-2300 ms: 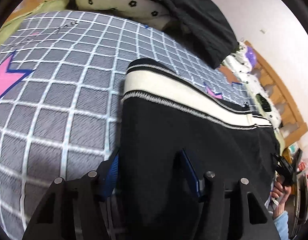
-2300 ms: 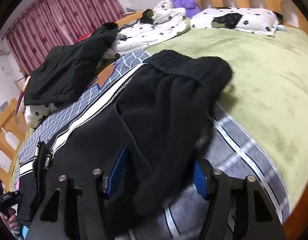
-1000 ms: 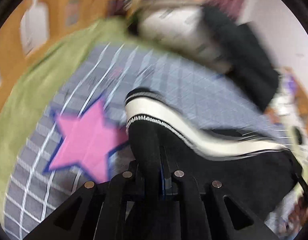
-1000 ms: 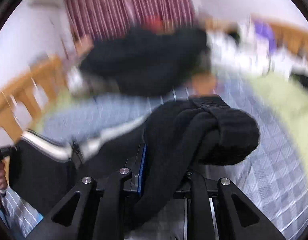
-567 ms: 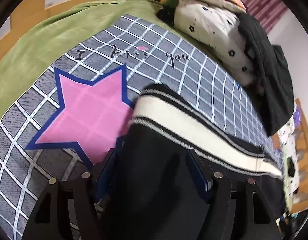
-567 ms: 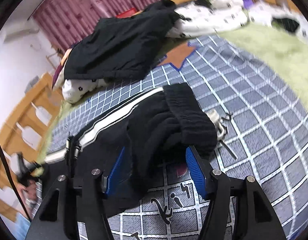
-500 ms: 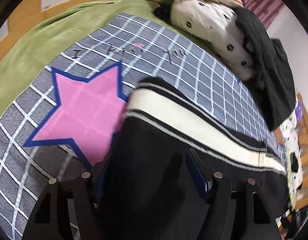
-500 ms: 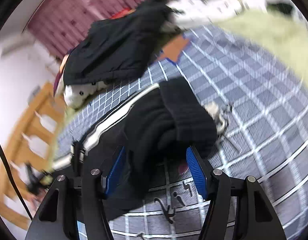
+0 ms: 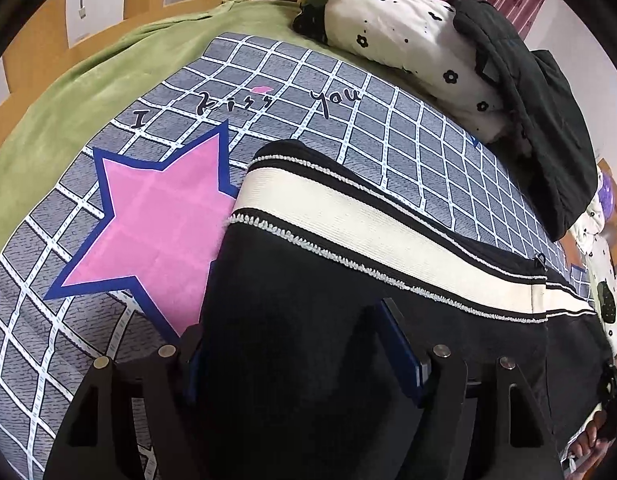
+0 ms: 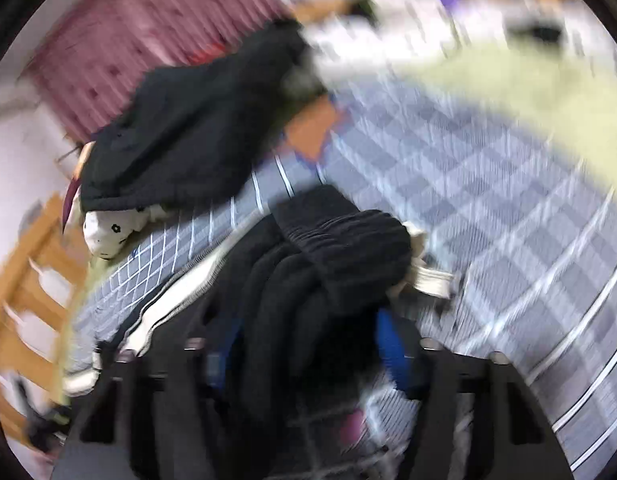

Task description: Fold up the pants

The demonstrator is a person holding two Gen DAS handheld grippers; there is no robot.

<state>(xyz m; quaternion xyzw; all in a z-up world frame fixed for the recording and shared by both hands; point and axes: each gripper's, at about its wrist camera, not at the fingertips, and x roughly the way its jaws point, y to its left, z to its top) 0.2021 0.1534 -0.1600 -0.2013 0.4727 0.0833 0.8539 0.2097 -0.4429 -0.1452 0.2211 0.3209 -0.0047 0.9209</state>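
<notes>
From the left wrist, the left gripper (image 9: 304,344) hangs over the black knit pants with a cream side stripe (image 9: 348,280), jaws parting wider. The black cloth lies between the blue pads (image 9: 402,346), but they do not seem to press it; it looks let go. The hem lies just right of the pink star printed on the grey checked bedcover (image 9: 156,228), probably laid there to keep the leg straight.

The right wrist view is blurred. The right gripper (image 10: 308,344) stands about half wide, jaws closing. The bunched black elastic waistband (image 10: 340,240), far right of the star, sits between the jaws; contact cannot be told. That suggests a fresh grab for folding.
</notes>
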